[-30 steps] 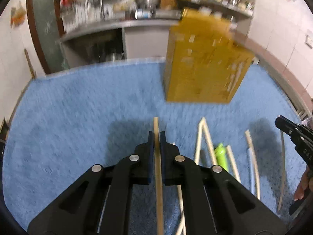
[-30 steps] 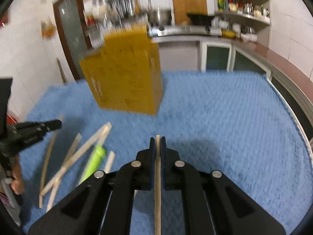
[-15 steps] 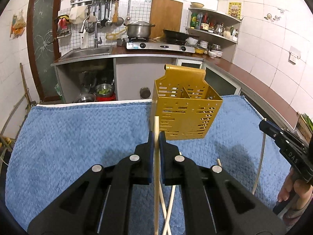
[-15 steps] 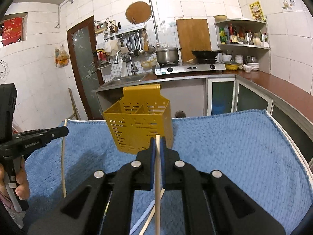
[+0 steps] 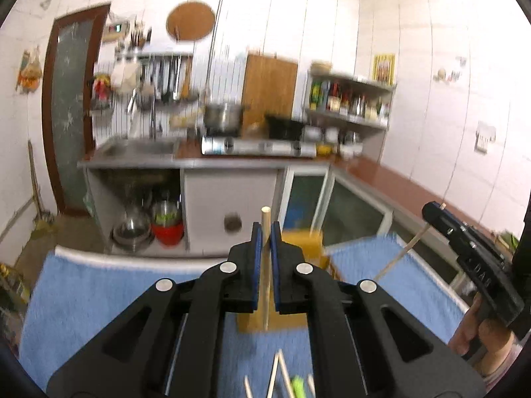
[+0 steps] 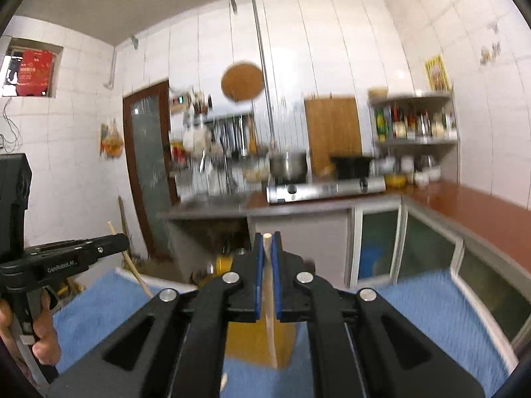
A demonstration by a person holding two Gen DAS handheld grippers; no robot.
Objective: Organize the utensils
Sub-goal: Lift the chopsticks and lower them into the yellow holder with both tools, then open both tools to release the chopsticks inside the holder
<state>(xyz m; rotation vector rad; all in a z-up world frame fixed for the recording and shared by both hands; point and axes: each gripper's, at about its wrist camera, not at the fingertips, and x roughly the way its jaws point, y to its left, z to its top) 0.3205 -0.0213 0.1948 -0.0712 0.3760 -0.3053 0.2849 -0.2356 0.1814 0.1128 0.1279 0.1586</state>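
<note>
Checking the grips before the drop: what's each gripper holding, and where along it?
Each is shut on one chopstick near its upper end: left gripper on chopstick, right gripper on chopstick.

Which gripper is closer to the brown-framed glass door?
Left. The left gripper sits toward the brown-framed glass door; the right gripper is farther right, nearer the red-brown counter.

The yellow utensil holder (image 5: 300,242) is mostly hidden behind the left gripper (image 5: 266,232), and motion blur smears its slots. In the right wrist view it sits behind the right gripper (image 6: 267,243), equally blurred. The loose chopsticks (image 5: 277,376) on the blue mat (image 5: 83,292) are cut off by the bottom edge. The shelf bottles (image 6: 411,124) are too blurred to identify.
</note>
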